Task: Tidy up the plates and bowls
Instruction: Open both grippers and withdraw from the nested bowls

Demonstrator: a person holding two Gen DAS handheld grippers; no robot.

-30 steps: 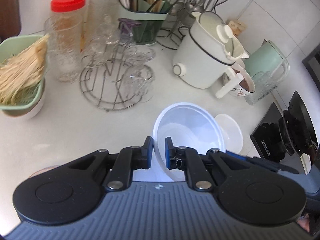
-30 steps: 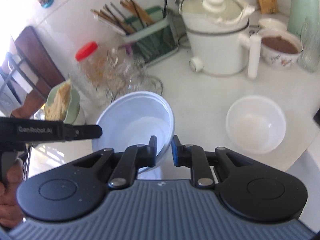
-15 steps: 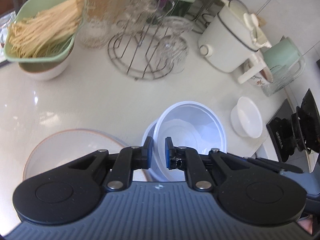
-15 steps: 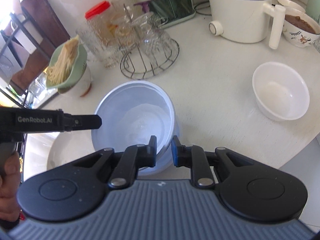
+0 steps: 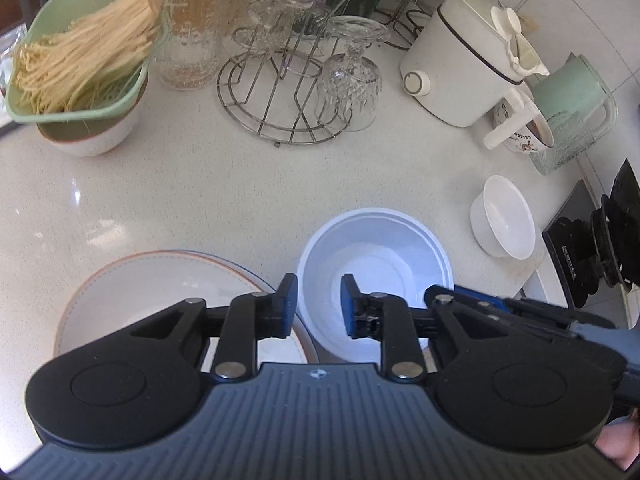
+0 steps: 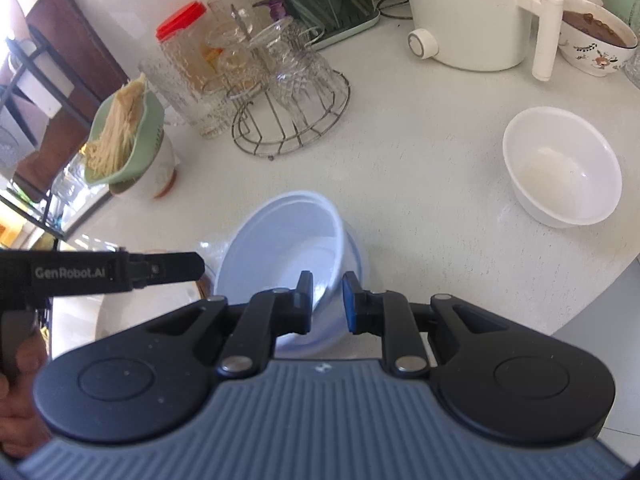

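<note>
1. Sitting on the surface [image 5: 200, 200] just right of the wide plate [image 5: 160, 292], the pale blue bowl [image 5: 376, 276] looks nested in a second one like it; in the right wrist view it [image 6: 288, 256] leans a little inside the lower one
2. left tool [image 5: 319, 305]: jaws have just been opening, now apart, bowl's near-left rim runs between them, pads not pressing, so released
3. right tool [image 6: 327, 301]: jaws close together, pinching the bowl's near-right wall, clamped on it
4. Key relation: bowl lies straight ahead and below both tools, each on its own side of the rim; right tool is the only one holding, so letting go there likely finishes the stacking
5. small white bowl [image 6: 560, 168] stands apart to the right, empty, nearer the right tool; probably next to collect
6. Other containers: green basket [image 5: 80, 56] holds dry noodles and sits on a bowl; patterned bowl [image 6: 600, 40] holds something brown; wire rack [image 5: 288, 92] carries upturned glasses
</note>
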